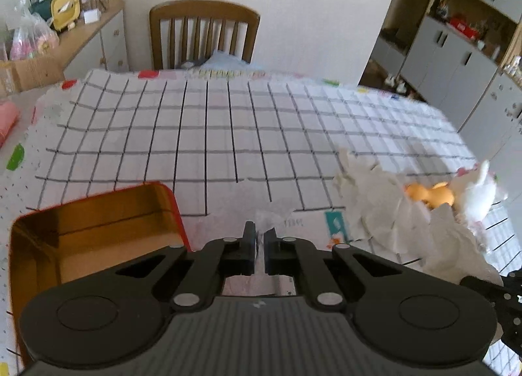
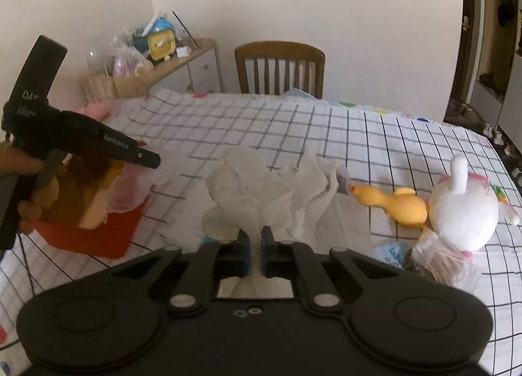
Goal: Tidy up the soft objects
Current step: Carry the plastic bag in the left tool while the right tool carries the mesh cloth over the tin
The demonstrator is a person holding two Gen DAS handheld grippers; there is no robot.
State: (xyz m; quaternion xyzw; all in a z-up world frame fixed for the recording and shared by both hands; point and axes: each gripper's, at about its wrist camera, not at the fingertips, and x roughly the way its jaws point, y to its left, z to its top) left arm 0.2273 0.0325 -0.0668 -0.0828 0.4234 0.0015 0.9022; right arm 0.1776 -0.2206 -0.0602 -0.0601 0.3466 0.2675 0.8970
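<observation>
your left gripper [image 1: 260, 239] and right gripper [image 2: 255, 239] each pinch cloth [image 2: 251, 193]; tin [image 1: 98, 229] looks empty; duck [image 2: 391, 201], plush [image 2: 463, 209] remain.

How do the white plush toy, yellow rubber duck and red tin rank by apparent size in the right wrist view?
1. red tin, partly hidden by the left tongs
2. white plush toy
3. yellow rubber duck

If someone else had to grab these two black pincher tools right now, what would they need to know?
Left gripper: fingers shut on a thin white cloth, beside the open red tin.
Right gripper: fingers shut on the cream gauze cloth.
Still on the checked tablecloth: crumpled white cloth, yellow rubber duck, white plush toy.
Done: the tin looks empty in the left view.
Left: everything soft.
</observation>
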